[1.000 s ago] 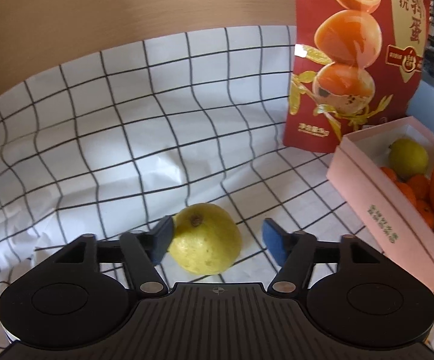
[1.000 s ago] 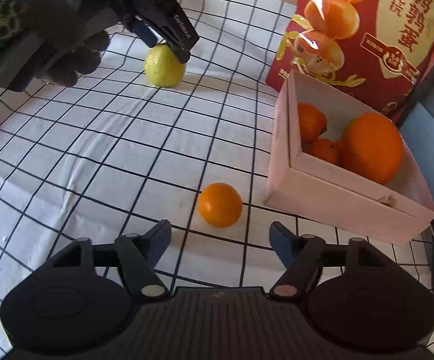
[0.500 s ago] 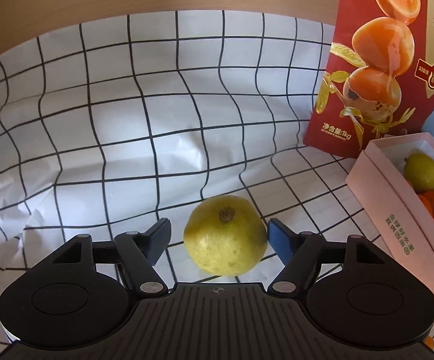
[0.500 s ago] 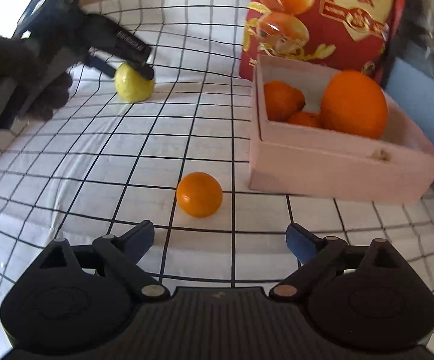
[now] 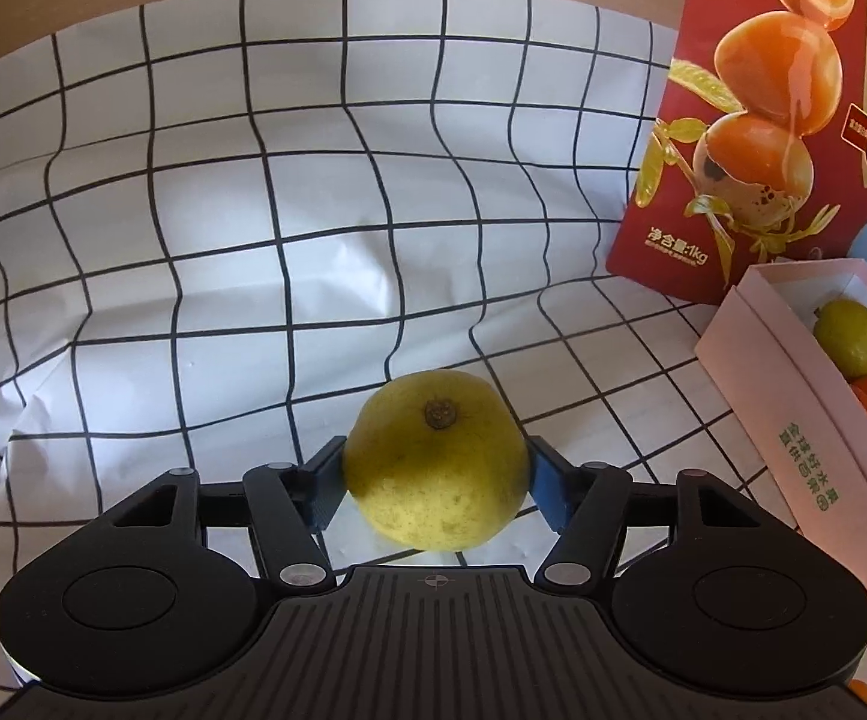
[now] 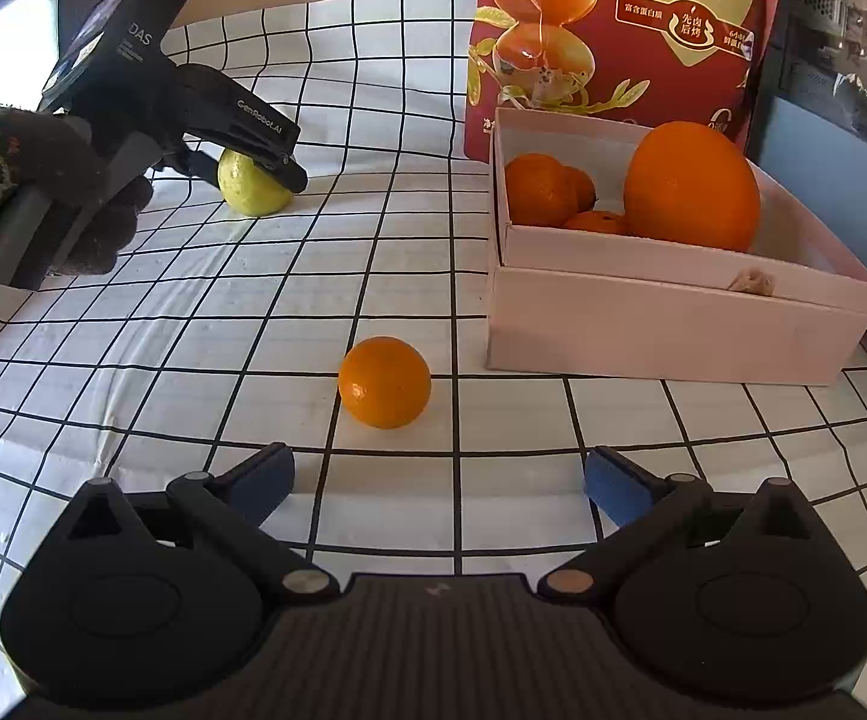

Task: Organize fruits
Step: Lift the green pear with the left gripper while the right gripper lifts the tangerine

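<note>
Fruit lies in two places on a surface covered by a white cloth [image 6: 133, 360] with a black grid. The left gripper [image 5: 436, 480] has a yellow-green lemon [image 5: 436, 462] between its blue pads, both of which touch the fruit's sides; its jaws have just been closing and now grip the lemon. In the right wrist view the same gripper [image 6: 265, 171] sits over the lemon [image 6: 250, 189], which rests on the cloth at the far left, and a gloved hand [image 6: 43, 192] holds the tool's handle.

The right gripper [image 6: 439, 480] stands wide apart with nothing between its pads; its jaws have just been opening. A small orange [image 6: 385, 382] lies on the cloth just ahead of it, clear of both pads.

To the right stands a pink box [image 6: 673, 330]. Inside it are a large orange [image 6: 691, 186] and several small oranges [image 6: 538, 189]; the left wrist view also shows a second lemon [image 5: 851, 339] in the box. Behind the box stands a red bag [image 6: 613, 30] printed with egg pictures.
</note>
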Action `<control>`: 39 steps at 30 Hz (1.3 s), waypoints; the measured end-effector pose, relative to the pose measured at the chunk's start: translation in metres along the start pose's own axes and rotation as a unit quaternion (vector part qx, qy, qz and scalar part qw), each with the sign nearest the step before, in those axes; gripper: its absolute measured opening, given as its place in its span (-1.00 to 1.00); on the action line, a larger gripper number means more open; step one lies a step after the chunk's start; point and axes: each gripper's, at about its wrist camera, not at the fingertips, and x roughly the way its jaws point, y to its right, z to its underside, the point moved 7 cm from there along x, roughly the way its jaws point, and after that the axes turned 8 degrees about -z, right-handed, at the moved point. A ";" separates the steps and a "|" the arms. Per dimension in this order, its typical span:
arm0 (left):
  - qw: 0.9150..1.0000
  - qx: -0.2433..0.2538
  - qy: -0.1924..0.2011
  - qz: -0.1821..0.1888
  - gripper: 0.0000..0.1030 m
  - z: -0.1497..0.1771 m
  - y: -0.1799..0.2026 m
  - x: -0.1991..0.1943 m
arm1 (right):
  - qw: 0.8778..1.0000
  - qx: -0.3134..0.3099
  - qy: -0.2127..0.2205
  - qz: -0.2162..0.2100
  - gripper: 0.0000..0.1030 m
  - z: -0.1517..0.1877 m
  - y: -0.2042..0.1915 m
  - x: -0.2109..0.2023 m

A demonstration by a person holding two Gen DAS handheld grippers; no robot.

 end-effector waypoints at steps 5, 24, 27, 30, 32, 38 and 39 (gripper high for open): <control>1.000 -0.007 -0.007 0.003 0.31 0.003 -0.001 -0.007 | 1.000 -0.001 0.001 -0.002 1.00 0.000 0.000 0.000; 0.993 -0.079 -0.043 0.082 0.31 0.136 0.030 -0.141 | 0.999 -0.021 -0.016 -0.025 1.00 0.001 -0.002 -0.003; 0.994 -0.075 -0.044 0.073 0.31 0.148 0.031 -0.148 | 0.999 -0.019 -0.020 -0.029 1.00 -0.001 -0.003 -0.001; 0.992 -0.092 -0.046 0.070 0.31 0.155 0.026 -0.153 | 0.998 -0.026 -0.027 -0.052 0.80 -0.007 -0.010 0.003; 0.992 -0.097 -0.045 0.064 0.31 0.157 0.023 -0.156 | 0.997 -0.031 -0.029 -0.067 0.68 -0.013 -0.018 0.005; 0.991 -0.110 -0.047 0.059 0.31 0.163 0.015 -0.162 | 0.996 -0.049 -0.030 -0.075 0.33 -0.023 -0.033 0.015; 0.991 -0.111 -0.049 0.060 0.31 0.165 0.015 -0.163 | 0.996 -0.051 -0.029 -0.074 0.26 -0.024 -0.033 0.015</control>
